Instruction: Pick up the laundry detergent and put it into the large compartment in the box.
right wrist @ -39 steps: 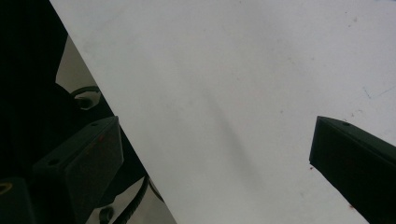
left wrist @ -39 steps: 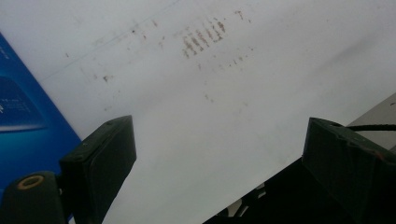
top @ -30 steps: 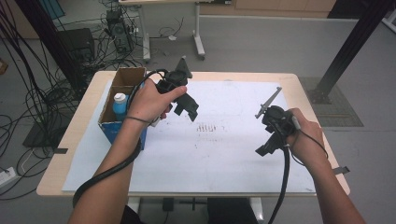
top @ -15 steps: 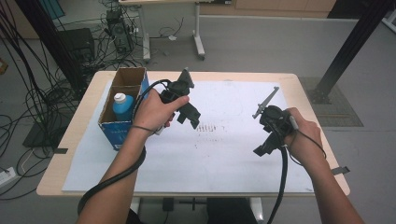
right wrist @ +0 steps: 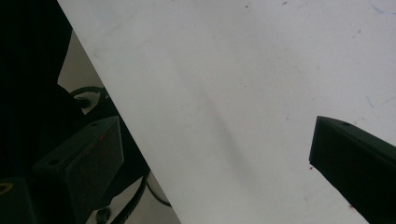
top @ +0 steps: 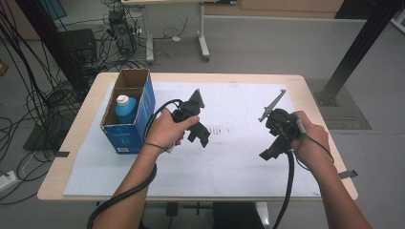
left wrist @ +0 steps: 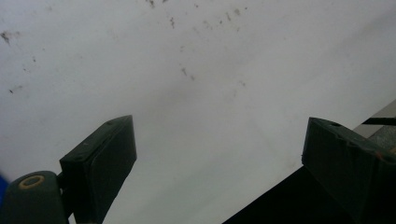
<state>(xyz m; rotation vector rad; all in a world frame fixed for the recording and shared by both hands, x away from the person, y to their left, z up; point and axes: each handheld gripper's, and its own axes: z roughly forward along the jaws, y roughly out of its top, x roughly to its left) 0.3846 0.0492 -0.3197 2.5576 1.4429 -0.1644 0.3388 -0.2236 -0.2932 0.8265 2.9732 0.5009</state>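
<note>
Beside the cardboard box (top: 125,113) holding a blue bottle (top: 125,109), both hand-held grippers (top: 198,136) spread empty

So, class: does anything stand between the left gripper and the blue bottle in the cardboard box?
Yes. The blue bottle stands inside the cardboard box, and the box's blue side wall rises between it and the left gripper, which hangs open over the white sheet to the right of the box. The box top is open, so a path from above looks free.

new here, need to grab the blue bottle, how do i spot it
Start at the wooden table under the white sheet. At its left edge stands an open blue cardboard box. The blue bottle stands upright inside it, showing a white cap.
</note>
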